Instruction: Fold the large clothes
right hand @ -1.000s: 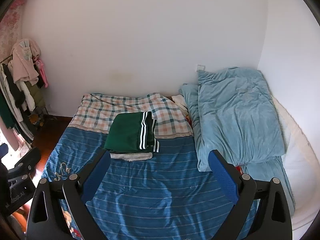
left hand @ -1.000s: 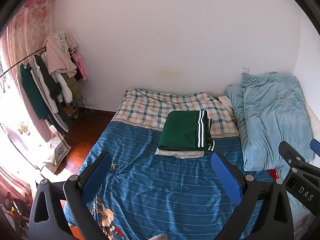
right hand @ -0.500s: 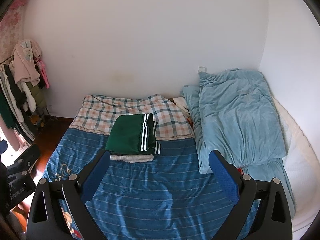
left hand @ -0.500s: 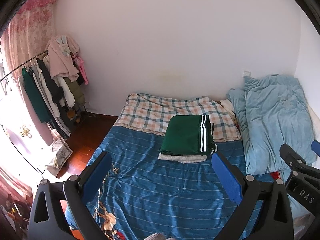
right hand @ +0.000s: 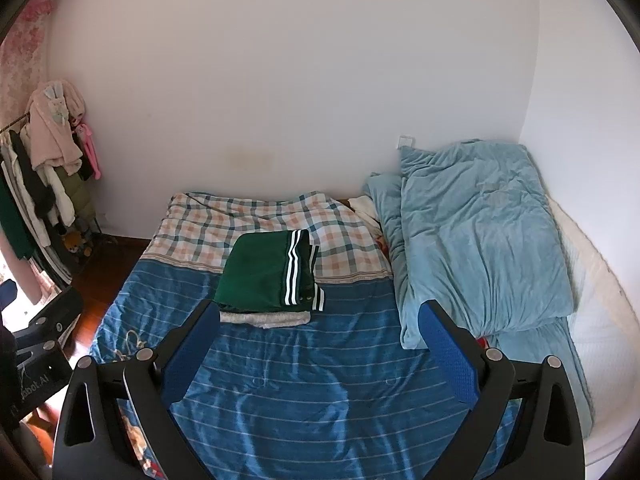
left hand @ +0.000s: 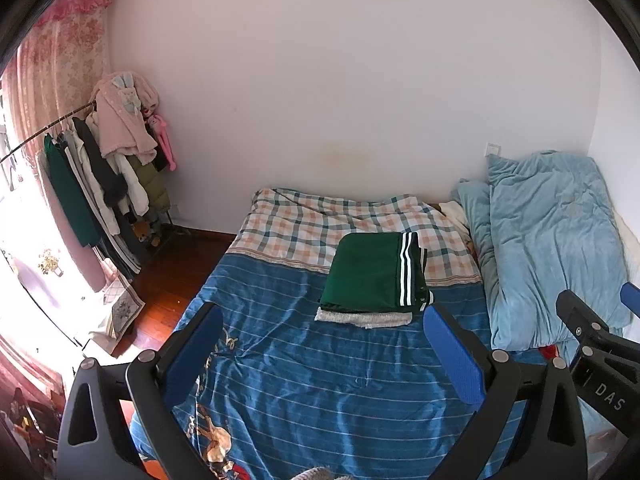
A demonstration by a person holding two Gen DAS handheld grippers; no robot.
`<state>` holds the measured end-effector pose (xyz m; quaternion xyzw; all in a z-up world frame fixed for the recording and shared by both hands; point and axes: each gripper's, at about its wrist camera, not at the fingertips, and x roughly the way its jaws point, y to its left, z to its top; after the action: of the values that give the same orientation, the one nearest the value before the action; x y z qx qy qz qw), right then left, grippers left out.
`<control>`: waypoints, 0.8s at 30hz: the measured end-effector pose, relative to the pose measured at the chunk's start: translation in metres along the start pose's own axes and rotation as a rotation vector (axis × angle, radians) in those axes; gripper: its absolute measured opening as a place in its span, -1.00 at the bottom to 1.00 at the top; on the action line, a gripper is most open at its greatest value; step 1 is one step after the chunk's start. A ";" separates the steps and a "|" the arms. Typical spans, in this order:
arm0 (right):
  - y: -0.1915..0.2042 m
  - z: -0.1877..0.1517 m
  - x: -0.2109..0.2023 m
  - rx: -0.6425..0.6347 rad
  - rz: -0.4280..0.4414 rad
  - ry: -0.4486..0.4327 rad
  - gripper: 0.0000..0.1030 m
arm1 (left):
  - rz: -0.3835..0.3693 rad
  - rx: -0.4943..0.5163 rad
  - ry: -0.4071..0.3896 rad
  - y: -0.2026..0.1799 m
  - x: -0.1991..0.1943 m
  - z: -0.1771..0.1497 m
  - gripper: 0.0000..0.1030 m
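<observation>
Green, with white stripes, the folded garment [left hand: 370,274] lies on a grey one [left hand: 362,319] mid-bed, well apart from both grippers. The left gripper [left hand: 320,354] and right gripper [right hand: 316,350] are held wide open, nothing gripped. A careless reach could drag the stack and undo its folds. A blue quilt [right hand: 476,248] is heaped beside it; nothing stands between. A clothes rack [left hand: 100,168] is set well aside.
</observation>
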<state>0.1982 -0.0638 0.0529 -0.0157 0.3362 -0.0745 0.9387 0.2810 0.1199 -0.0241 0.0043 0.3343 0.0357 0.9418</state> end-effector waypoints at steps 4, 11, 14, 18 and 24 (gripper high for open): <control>0.000 0.000 0.000 0.000 0.000 0.000 0.96 | -0.002 0.000 0.001 -0.001 0.001 0.001 0.99; 0.000 0.000 0.001 0.004 0.001 -0.001 0.96 | -0.006 0.000 -0.002 -0.001 0.000 0.002 0.99; 0.000 -0.001 0.001 0.001 -0.003 -0.004 0.96 | -0.007 -0.001 0.000 -0.001 0.001 0.002 0.99; 0.000 -0.002 0.000 0.003 -0.005 -0.003 0.96 | -0.008 -0.002 0.000 -0.002 0.001 0.004 0.99; 0.001 -0.002 0.000 0.001 -0.006 -0.005 0.97 | -0.008 0.002 -0.001 -0.003 0.001 0.004 0.99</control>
<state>0.1965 -0.0631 0.0512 -0.0163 0.3337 -0.0774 0.9394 0.2847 0.1169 -0.0216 0.0037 0.3337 0.0317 0.9421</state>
